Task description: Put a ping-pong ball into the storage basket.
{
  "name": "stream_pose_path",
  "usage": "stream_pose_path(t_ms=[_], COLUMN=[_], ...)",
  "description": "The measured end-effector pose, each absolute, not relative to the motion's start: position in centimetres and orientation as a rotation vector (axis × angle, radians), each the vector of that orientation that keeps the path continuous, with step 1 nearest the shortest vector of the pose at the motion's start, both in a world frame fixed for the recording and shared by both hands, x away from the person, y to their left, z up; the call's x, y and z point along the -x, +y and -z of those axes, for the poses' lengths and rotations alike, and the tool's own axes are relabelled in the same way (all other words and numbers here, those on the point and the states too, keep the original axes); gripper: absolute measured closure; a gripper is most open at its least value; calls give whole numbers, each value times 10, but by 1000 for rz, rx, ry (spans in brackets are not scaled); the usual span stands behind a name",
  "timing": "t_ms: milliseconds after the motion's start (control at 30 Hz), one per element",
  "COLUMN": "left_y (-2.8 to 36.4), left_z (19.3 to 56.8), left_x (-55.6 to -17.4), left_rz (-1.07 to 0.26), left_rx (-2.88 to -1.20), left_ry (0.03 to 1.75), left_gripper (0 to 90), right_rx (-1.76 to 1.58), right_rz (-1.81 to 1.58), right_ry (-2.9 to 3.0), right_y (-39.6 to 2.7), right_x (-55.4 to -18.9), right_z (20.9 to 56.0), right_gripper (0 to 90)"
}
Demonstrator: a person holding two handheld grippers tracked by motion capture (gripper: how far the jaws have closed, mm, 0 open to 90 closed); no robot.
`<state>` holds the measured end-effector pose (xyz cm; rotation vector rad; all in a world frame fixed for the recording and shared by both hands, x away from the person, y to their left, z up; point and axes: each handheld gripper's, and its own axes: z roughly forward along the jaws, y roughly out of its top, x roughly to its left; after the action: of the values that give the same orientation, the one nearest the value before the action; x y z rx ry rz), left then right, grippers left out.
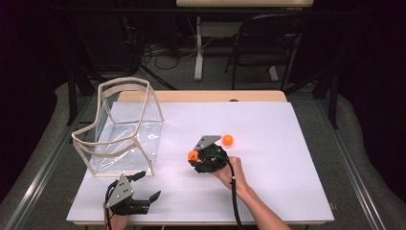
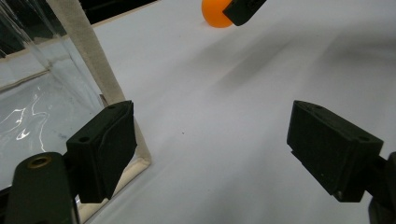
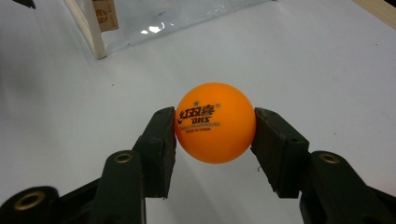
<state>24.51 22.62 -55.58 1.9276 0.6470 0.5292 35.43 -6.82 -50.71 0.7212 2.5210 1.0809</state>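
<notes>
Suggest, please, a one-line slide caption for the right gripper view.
Right gripper shut on an orange ping-pong ball above the white table.

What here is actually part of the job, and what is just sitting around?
In the job:
- held ball, clamped in the right gripper
- second ball, loose on the table
- clear bin, a likely target
- left gripper, fingers open beside the bin

Just around:
- chair
- table leg behind
- floor cables
</notes>
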Motion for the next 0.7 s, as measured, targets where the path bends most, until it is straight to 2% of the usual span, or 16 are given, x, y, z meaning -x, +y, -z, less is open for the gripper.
stream_pose_path(t_ms=[700], left_y=[225], left_z=[556], left_x=[-245], left_rz=[-530], left_rx=[-1932], left_ry=[645], left_gripper=[157], right_rx=[-726], right_rz=[-1073], right_ry=[2505], right_y=[-64], right_x=[-367], right_z=[493], right_gripper=[503])
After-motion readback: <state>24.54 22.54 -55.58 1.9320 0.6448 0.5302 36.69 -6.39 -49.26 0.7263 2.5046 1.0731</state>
